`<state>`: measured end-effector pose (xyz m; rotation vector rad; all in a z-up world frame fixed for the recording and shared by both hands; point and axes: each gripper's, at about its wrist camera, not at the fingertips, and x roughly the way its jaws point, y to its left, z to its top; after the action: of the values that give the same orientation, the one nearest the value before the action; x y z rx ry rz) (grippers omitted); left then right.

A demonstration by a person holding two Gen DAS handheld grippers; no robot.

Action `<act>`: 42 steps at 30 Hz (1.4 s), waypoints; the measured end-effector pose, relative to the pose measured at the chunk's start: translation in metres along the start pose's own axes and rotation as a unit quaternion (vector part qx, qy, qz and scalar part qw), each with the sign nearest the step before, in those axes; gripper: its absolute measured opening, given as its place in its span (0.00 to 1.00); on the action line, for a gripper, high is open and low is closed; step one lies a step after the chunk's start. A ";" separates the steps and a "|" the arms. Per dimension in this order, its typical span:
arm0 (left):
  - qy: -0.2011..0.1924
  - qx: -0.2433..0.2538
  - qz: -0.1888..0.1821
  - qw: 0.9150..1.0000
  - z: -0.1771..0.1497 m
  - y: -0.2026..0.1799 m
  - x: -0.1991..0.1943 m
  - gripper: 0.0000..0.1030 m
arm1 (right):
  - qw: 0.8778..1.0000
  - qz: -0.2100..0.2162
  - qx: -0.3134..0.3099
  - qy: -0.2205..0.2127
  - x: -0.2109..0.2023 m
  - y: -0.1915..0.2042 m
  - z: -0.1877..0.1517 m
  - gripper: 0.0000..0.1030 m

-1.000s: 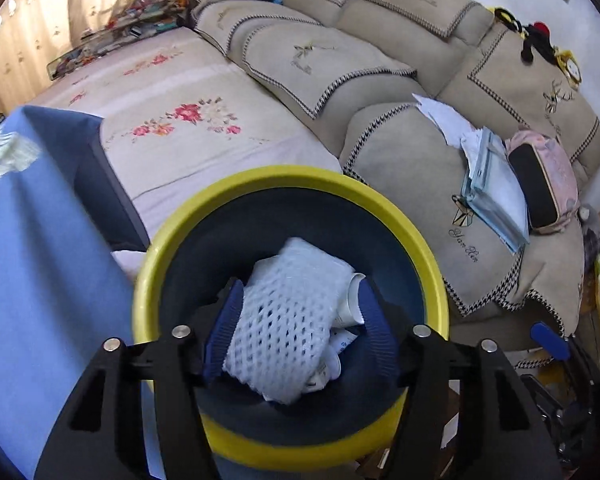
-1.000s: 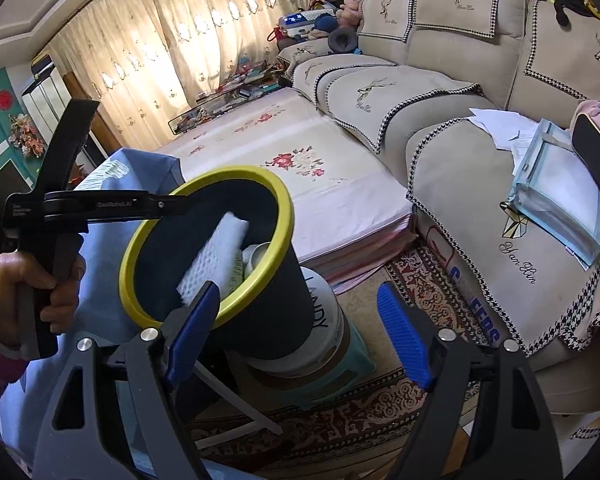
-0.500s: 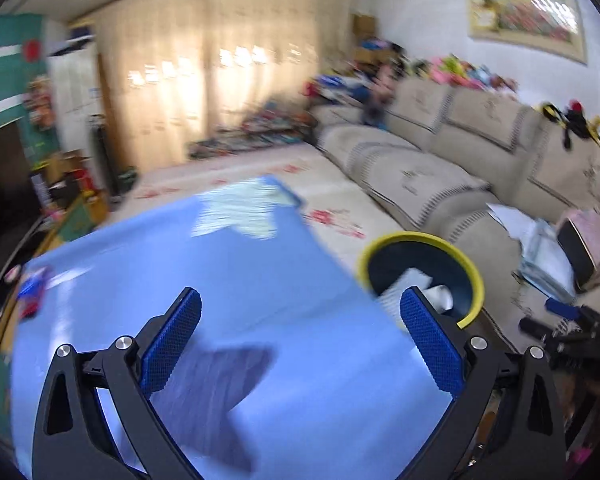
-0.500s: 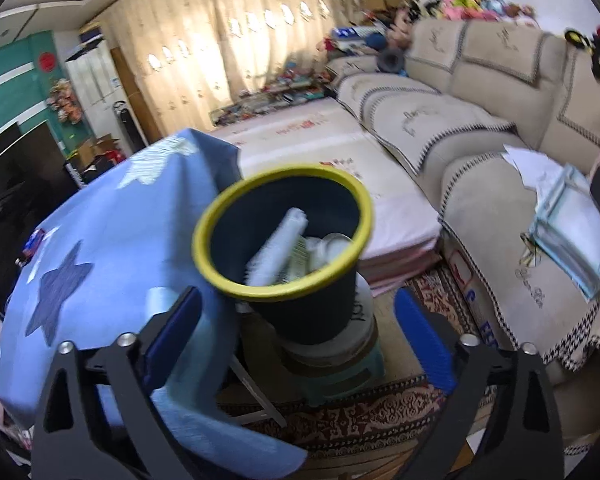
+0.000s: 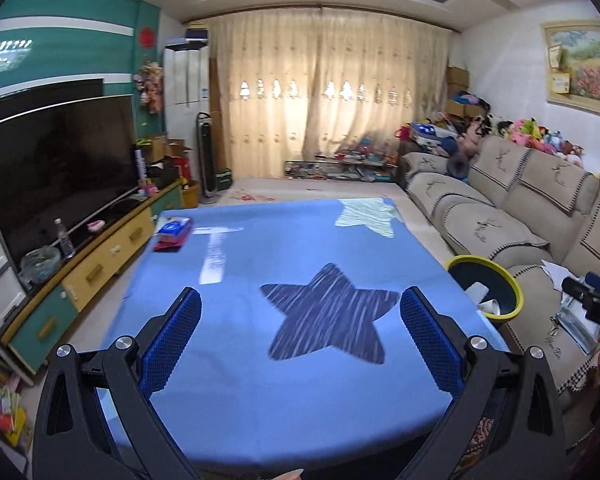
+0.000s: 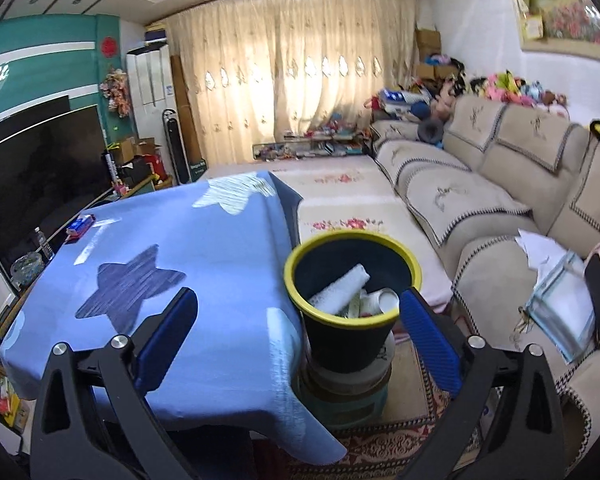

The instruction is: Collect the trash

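L gripper (image 5: 300, 332) hangs over the blue star tablecloth (image 5: 260, 264), jaws just swung wide apart w/ nothing between them. R gripper (image 6: 298, 332) likewise just opened up, empty, looking down at the yellow-rimmed bin (image 6: 352, 320) just off the table's right edge. Bin sits on a stool, w/ white mesh wrap (image 6: 340, 290) and cups inside, sofa (image 6: 480, 200) beyond on the right.

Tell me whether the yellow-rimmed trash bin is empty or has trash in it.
Has trash in it. In the right wrist view the trash bin holds a white foam net sleeve and a paper cup below its rim.
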<state>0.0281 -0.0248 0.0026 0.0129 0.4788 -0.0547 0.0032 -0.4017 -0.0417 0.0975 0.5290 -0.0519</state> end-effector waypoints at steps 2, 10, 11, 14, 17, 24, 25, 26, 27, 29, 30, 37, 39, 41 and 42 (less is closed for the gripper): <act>0.002 -0.006 0.008 1.000 -0.004 0.005 -0.006 0.95 | 1.000 -0.001 -0.011 -0.004 -0.003 0.008 0.003 0.93; 0.008 -0.019 0.017 1.000 -0.005 0.009 -0.004 0.95 | 1.000 0.005 -0.022 -0.001 0.001 0.021 0.002 0.93; 0.009 -0.019 0.017 1.000 -0.004 0.008 -0.002 0.95 | 1.000 0.004 -0.022 -0.001 0.002 0.021 0.002 0.93; 0.008 -0.018 0.015 1.000 -0.003 0.005 0.001 0.95 | 1.000 0.003 -0.022 0.003 0.006 0.021 0.001 0.93; 0.008 -0.020 0.015 1.000 -0.001 0.004 0.004 0.95 | 1.000 0.003 -0.019 0.005 0.008 0.021 0.001 0.93; 0.011 -0.025 0.013 1.000 -0.001 0.004 0.008 0.95 | 1.000 0.003 -0.017 0.005 0.010 0.020 0.001 0.93; 0.012 -0.024 0.013 1.000 -0.002 0.003 0.008 0.95 | 1.000 0.004 -0.018 0.006 0.011 0.020 0.001 0.93; 0.012 -0.025 0.013 1.000 -0.002 0.003 0.008 0.95 | 1.000 0.005 -0.018 0.007 0.012 0.021 0.001 0.93; 0.012 -0.025 0.013 1.000 -0.002 0.003 0.008 0.95 | 1.000 0.005 -0.018 0.007 0.012 0.022 0.001 0.93; 0.010 -0.026 0.014 1.000 -0.002 0.004 0.007 0.95 | 1.000 0.007 -0.018 0.006 0.013 0.023 0.001 0.93; 0.009 -0.026 0.016 1.000 -0.002 0.004 0.007 0.95 | 1.000 0.008 -0.018 0.006 0.013 0.024 0.001 0.93; 0.010 -0.023 0.014 1.000 -0.002 0.002 0.008 0.95 | 1.000 0.011 -0.020 0.008 0.015 0.028 0.000 0.93; 0.010 -0.023 0.014 1.000 -0.003 0.001 0.009 0.95 | 1.000 0.011 -0.019 0.008 0.015 0.028 0.000 0.93; 0.010 -0.023 0.013 1.000 -0.003 0.000 0.009 0.95 | 1.000 0.011 -0.018 0.008 0.015 0.029 -0.001 0.93; 0.011 -0.023 0.013 1.000 -0.003 0.000 0.009 0.95 | 1.000 0.011 -0.018 0.008 0.015 0.029 -0.001 0.93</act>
<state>0.0347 -0.0253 -0.0046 -0.0255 0.5022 -0.0183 0.0184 -0.3737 -0.0477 0.0677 0.5436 -0.0200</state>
